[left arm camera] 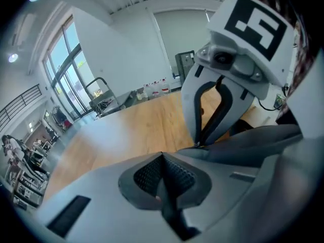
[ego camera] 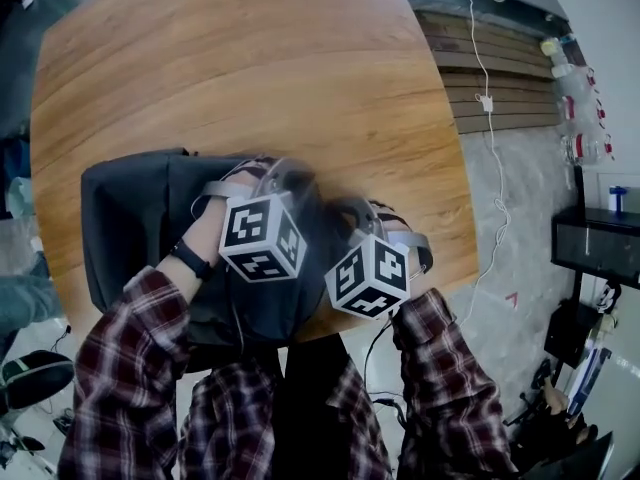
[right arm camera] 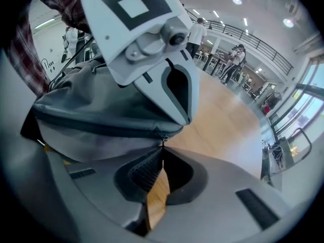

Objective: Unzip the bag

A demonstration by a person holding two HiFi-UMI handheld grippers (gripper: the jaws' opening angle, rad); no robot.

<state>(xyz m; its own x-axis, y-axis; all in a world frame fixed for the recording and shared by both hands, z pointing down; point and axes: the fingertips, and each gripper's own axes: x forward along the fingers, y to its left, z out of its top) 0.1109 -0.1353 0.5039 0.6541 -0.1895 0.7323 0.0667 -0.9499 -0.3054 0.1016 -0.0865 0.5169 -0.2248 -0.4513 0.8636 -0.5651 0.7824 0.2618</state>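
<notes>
Wooden table point(ego camera: 250, 58), dark bag point(ego camera: 130, 218) — right claw point(right arm camera: 162, 147) pinches its seam.

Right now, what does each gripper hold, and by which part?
Right gripper: the zip pull of the bag, pinched at the jaw tips. Left gripper: nothing.

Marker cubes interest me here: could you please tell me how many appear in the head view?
2. The left marker cube sits over the dark bag; the right marker cube hangs above the near edge of the table. No others seem hidden.
</notes>
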